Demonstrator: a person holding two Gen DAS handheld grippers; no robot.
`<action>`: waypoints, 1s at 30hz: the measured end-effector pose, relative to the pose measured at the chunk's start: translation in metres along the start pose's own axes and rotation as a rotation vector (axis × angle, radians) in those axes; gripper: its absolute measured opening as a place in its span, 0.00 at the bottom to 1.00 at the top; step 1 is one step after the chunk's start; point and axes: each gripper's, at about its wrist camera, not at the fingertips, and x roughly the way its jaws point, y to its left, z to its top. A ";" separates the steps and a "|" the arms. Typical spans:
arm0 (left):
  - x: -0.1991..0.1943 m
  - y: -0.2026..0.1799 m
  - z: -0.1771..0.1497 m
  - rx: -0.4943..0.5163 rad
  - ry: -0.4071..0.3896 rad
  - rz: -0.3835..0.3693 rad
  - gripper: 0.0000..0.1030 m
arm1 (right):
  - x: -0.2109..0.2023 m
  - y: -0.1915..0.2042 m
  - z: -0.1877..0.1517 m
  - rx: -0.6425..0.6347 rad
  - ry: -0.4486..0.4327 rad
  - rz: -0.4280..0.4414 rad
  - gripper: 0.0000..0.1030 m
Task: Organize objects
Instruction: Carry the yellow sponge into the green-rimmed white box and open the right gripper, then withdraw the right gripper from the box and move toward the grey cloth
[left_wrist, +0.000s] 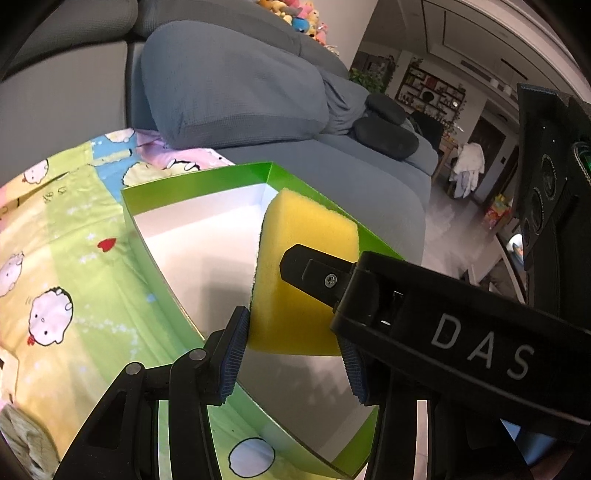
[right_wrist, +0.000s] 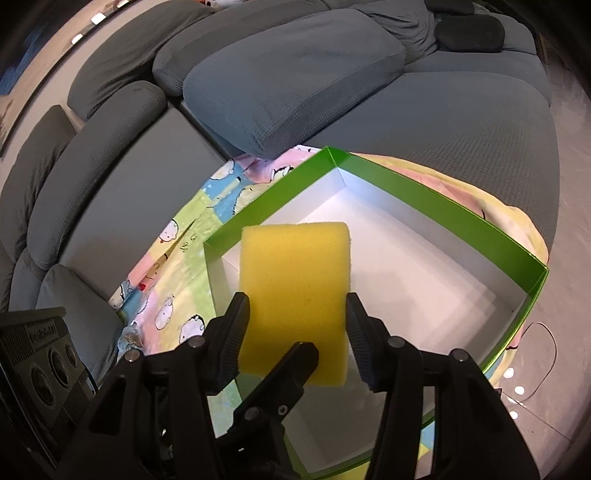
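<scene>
- The sponge (right_wrist: 295, 273), yellow with a dark scouring layer along one edge, hangs in the air over the near part of the green box (right_wrist: 443, 210), above its white floor and not touching it
- The right claw (right_wrist: 297, 310) is narrowed onto the sponge's two sides, its ribbed pads pressed against the foam
- The left claw (left_wrist: 295, 339) also seems closed on the same sponge, across its thickness; one finger lies flat on the yellow face, the other is hidden behind it
- The box is open and nothing else shows inside it; it sits on a cartoon-print blanket (left_wrist: 74, 258) spread over the grey sofa (right_wrist: 406, 110)
- Step in hand, as I judge it: putting the sponge into the box, with both claws sharing the hold
- The next move calls for one claw to let go, then lowering the sponge to the floor of the box, clear of the thin green walls, which could tip if nudged
</scene>
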 end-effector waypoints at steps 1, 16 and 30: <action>0.000 -0.001 0.000 0.000 0.000 0.000 0.47 | 0.000 0.000 0.000 0.001 0.001 -0.002 0.51; -0.020 0.005 0.001 -0.016 -0.057 0.025 0.48 | -0.009 0.013 0.001 -0.055 -0.077 -0.024 0.57; -0.125 0.062 -0.018 -0.120 -0.165 0.176 0.61 | -0.008 0.055 -0.007 -0.189 -0.190 -0.144 0.91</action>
